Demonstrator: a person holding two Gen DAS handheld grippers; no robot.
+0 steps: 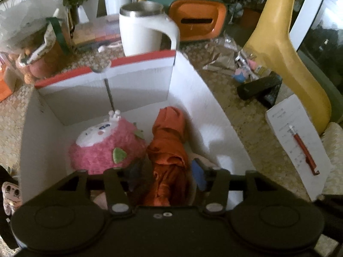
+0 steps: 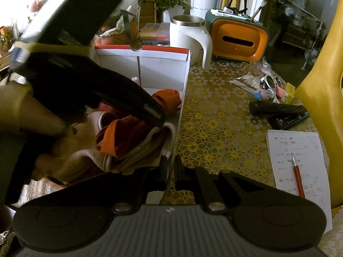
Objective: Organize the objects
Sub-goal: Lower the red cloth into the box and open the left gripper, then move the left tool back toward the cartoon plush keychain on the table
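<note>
A white cardboard box [image 1: 107, 90] with a red rim stands on the patterned table. Inside lie a pink plush toy [image 1: 107, 147] and a rumpled orange cloth [image 1: 169, 145]. My left gripper [image 1: 169, 173] hangs low over the box, jaws apart, the orange cloth lying between the fingers with a small gap at the blue pad [image 1: 198, 171]. In the right wrist view my right gripper [image 2: 170, 171] is shut on the box's near right wall [image 2: 182, 111]. The left tool's black housing [image 2: 96, 81] and the hand holding it cover much of the box [image 2: 163, 68] there.
Behind the box stand a white mug [image 1: 141, 32] and an orange tissue holder [image 1: 197, 21]. Right of the box lie two black remotes [image 2: 278, 109], sunglasses with small figures [image 2: 268, 85], and a notepad [image 2: 298, 162] with a red pen. A yellow chair [image 1: 285, 49] rises at the right.
</note>
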